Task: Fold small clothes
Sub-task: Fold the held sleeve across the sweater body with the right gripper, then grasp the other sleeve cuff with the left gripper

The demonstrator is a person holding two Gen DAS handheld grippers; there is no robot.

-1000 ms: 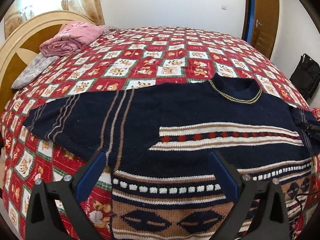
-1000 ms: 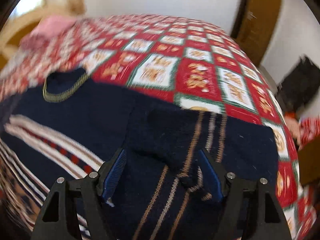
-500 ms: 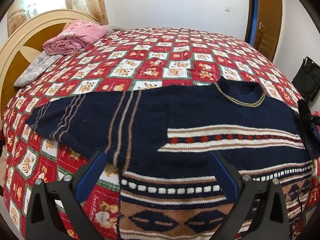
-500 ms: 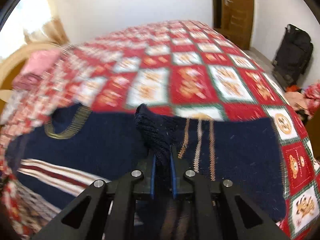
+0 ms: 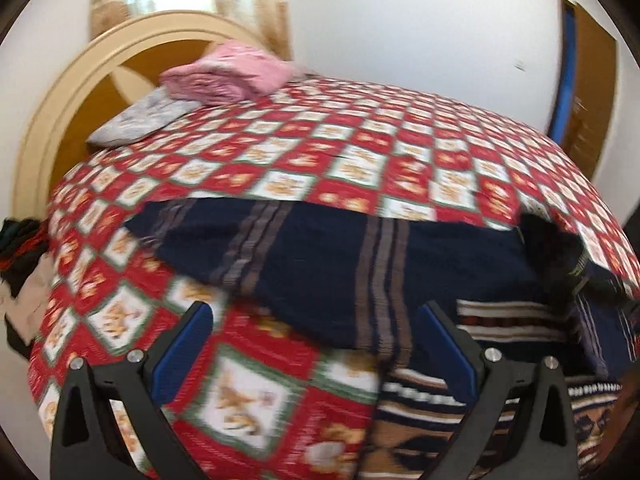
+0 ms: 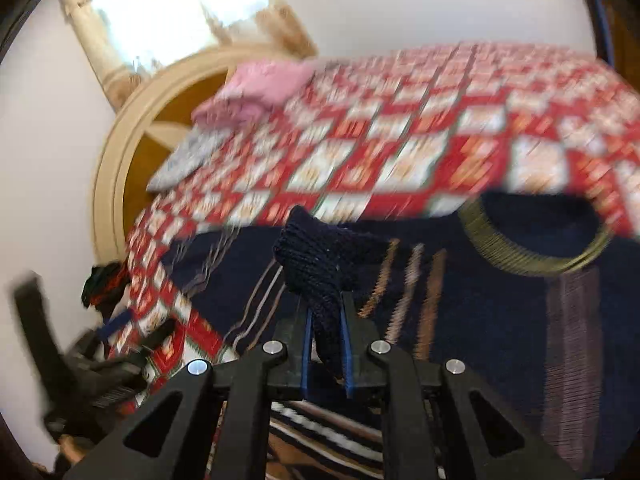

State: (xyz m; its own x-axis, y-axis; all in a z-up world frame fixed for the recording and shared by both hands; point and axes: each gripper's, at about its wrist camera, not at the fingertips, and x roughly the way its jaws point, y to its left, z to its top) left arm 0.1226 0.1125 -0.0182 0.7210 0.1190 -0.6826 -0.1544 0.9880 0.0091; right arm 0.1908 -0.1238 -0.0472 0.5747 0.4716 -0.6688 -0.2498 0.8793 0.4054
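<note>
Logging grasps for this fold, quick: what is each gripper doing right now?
Left gripper: open, holding nothing.
Right gripper: shut on the cuff of the dark navy knitted sweater.

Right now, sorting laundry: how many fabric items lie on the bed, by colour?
Navy patterned sweater, cuff pinched in the right gripper: 1
Pink folded bundle: 1
Grey cloth item under it: 1
Total: 3
</note>
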